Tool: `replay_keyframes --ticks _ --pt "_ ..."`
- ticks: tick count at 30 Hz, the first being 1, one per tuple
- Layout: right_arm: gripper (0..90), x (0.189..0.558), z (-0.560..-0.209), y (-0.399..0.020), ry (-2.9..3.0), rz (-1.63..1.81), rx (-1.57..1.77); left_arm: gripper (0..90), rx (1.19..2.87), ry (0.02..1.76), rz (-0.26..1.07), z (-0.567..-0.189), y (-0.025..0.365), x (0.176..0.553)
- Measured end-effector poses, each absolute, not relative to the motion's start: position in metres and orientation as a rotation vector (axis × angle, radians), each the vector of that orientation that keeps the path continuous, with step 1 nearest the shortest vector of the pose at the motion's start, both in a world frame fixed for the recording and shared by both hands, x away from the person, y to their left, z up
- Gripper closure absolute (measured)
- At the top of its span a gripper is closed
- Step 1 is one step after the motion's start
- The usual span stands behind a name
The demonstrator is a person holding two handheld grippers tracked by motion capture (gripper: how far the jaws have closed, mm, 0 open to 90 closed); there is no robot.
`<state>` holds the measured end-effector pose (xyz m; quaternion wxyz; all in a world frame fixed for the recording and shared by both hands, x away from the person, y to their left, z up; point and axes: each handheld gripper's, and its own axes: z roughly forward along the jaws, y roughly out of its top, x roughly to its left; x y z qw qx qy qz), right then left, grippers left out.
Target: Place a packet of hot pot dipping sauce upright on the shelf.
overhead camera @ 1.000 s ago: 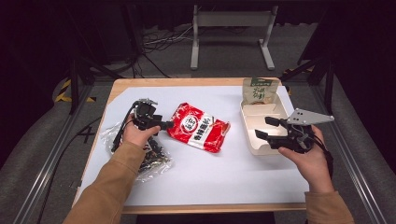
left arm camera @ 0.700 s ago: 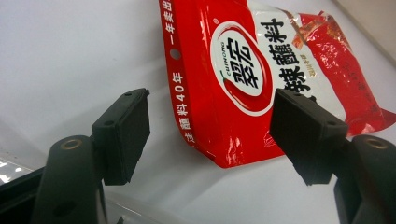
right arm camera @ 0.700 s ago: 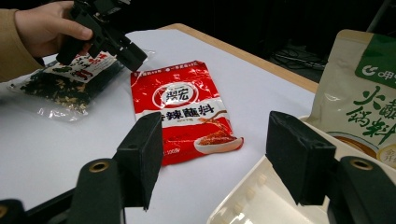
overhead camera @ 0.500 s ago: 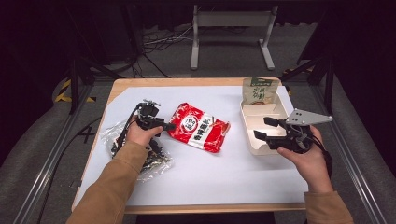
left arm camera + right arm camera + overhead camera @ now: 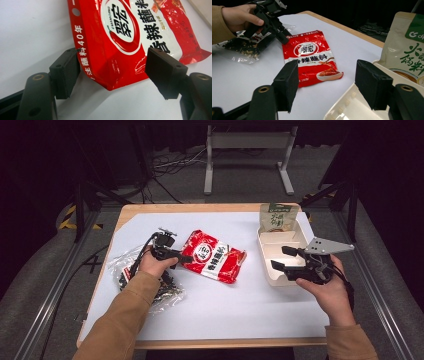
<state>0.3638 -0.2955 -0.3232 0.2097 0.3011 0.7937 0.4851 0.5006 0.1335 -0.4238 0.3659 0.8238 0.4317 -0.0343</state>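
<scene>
A red seasoning packet (image 5: pixel 212 256) lies flat at the table's middle. My left gripper (image 5: pixel 184 258) sits at its left end, open. In the left gripper view (image 5: pixel 112 66) the packet's corner (image 5: pixel 120 37) lies between the two pads, which stand wide and do not press on it. My right gripper (image 5: pixel 281 258) hovers open at the left rim of a white tray (image 5: pixel 300 239), with nothing between its pads (image 5: pixel 287 82). From the right gripper view (image 5: pixel 327 85), the packet (image 5: pixel 312 56) and the left gripper (image 5: pixel 282 36) appear farther off.
A beige and green pouch (image 5: pixel 278 216) stands at the tray's far end, close on the right in the right gripper view (image 5: pixel 407 52). A clear bag of dark bits (image 5: pixel 162 292) lies under the left forearm. White sheet covers the table.
The left gripper has shifted very slightly at the packet's left end. The right gripper has kept still.
</scene>
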Motion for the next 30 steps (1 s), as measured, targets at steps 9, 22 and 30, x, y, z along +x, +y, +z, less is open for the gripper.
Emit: replay_keyframes --ticks 9,22,30 --pt "36.2 0.364 -0.324 -0.294 2.210 1.351 0.837 37.1 2.080 1.067 -0.129 -0.417 0.130 0.497" --pt "37.0 0.366 -0.328 -0.292 2.226 1.340 0.837 63.5 2.153 1.056 -0.085 -0.422 0.116 0.498" --pt "39.2 0.366 -0.327 -0.293 2.230 1.338 0.835 88.9 2.181 1.046 -0.067 -0.412 0.112 0.495"
